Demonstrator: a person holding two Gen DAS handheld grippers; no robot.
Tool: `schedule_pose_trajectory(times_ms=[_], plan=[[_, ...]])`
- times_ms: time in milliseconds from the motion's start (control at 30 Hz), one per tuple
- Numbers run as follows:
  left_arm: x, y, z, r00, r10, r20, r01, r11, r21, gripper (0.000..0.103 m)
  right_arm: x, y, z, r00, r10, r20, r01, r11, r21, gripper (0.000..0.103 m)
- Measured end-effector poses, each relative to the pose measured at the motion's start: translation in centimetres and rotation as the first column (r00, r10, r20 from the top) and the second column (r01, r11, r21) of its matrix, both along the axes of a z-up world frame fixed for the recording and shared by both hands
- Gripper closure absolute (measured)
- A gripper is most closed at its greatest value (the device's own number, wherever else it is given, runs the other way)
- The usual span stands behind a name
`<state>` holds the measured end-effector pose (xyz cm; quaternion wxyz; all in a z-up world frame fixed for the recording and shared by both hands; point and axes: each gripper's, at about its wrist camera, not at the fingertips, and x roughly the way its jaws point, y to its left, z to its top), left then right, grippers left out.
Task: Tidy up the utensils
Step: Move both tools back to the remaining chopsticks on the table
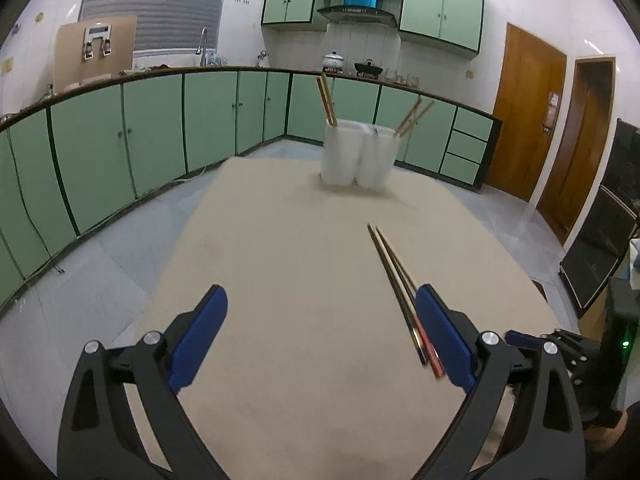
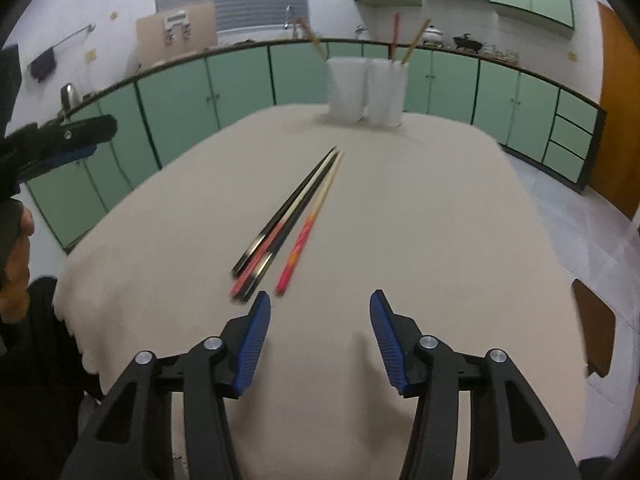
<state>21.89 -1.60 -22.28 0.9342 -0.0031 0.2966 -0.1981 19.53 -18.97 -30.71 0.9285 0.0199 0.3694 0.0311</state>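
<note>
Both spread wide, gripping nothing: left gripper (image 1: 320,336); right gripper (image 2: 320,332). Loose chopsticks (image 2: 288,224) mid-table (image 2: 440,220); white holders (image 2: 366,90) at far edge.

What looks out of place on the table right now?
The loose chopsticks lie flat on the cloth instead of standing in the white holder at the far edge, where others already stand upright. Both the left gripper and right gripper are open and empty.
</note>
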Motion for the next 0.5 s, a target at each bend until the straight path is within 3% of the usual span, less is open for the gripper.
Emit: schedule_pose_trajectory(times_ms=[267, 500], plan=[[-1.4, 2.0, -2.2, 0.997, 0.063, -0.039, -0.064, 0.998, -0.022, 0.011, 1.7, 1.5, -0.9, 1.000, 0.017, -0.002, -0.017, 1.000, -0.026, 0.059], [-1.0, 1.4, -3.1, 0.998, 0.040, -0.051, -0.040, 0.999, 0.005, 0.011, 3.6, 1.4, -1.2, 1.000, 0.021, 0.002, -0.021, 0.999, -0.036, 0.068]])
